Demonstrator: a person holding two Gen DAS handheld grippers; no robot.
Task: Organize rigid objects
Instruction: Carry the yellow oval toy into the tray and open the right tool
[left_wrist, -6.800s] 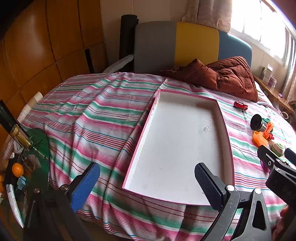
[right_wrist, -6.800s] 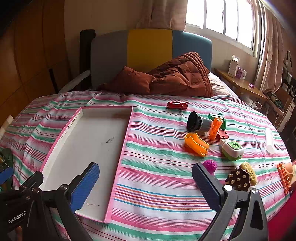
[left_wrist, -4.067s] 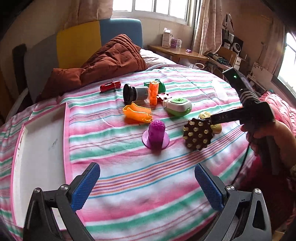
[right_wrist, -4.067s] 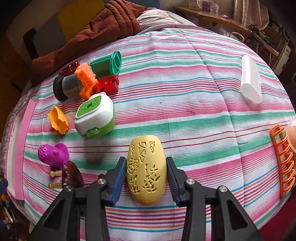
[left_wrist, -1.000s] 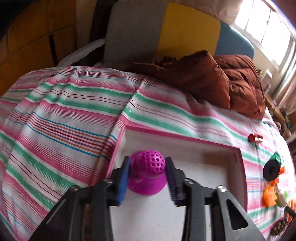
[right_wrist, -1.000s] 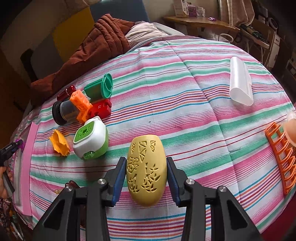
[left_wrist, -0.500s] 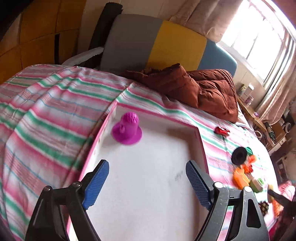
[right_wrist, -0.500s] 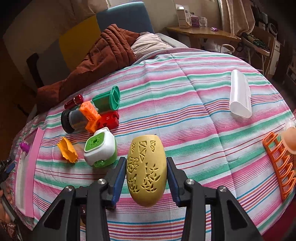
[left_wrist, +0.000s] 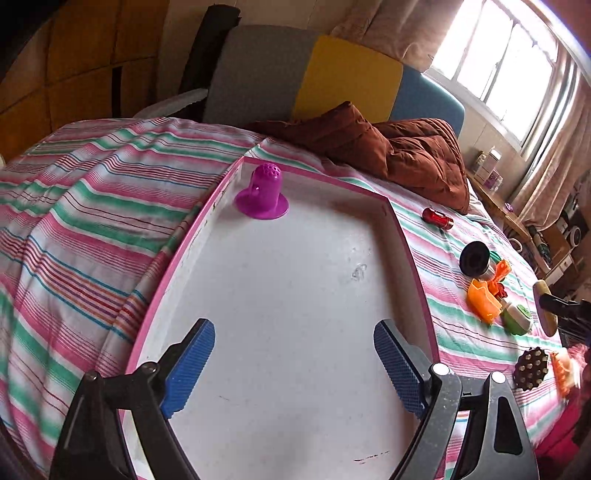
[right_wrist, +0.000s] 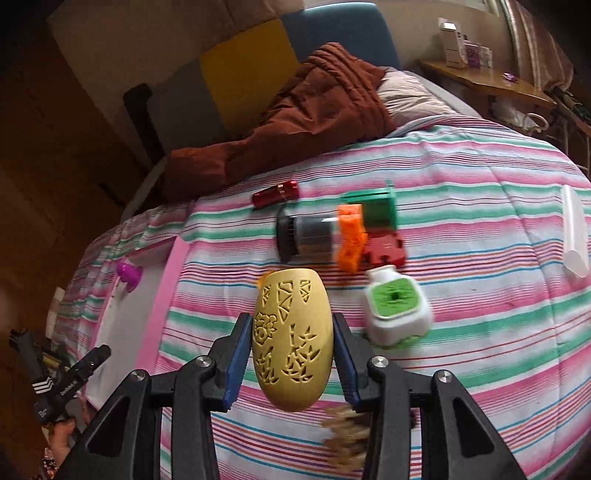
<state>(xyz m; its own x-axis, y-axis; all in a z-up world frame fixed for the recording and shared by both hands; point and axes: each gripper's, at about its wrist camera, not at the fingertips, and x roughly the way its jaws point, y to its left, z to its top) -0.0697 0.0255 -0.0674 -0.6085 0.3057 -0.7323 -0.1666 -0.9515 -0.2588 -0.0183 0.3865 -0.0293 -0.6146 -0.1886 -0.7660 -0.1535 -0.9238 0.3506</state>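
Note:
A purple perforated toy (left_wrist: 263, 192) stands upright in the far left corner of the white, pink-rimmed tray (left_wrist: 410, 251). My left gripper (left_wrist: 291, 332) hovers over the tray's near half, well back from the toy. Its jaws are opening and nothing is between them. My right gripper (right_wrist: 291, 321) is shut on a yellow carved oval piece (right_wrist: 291, 347), held above the striped bedspread to the right of the tray (right_wrist: 162, 291). In the right wrist view the purple toy (right_wrist: 129, 274) shows in the tray, with the left gripper (right_wrist: 66, 376) at lower left.
Loose on the bedspread lie a red cylinder (right_wrist: 276, 195), a black-capped jar (right_wrist: 306, 238), an orange block (right_wrist: 351, 236), a green cup (right_wrist: 376, 208), a red block (right_wrist: 384, 249), a white-and-green box (right_wrist: 395, 310) and a white tube (right_wrist: 574, 236). A brown quilt (left_wrist: 388, 147) lies beyond the tray.
The left gripper let go of the purple toy in the tray's far corner, spread its jaws and drew back. The right gripper rose and swung left with the yellow piece.

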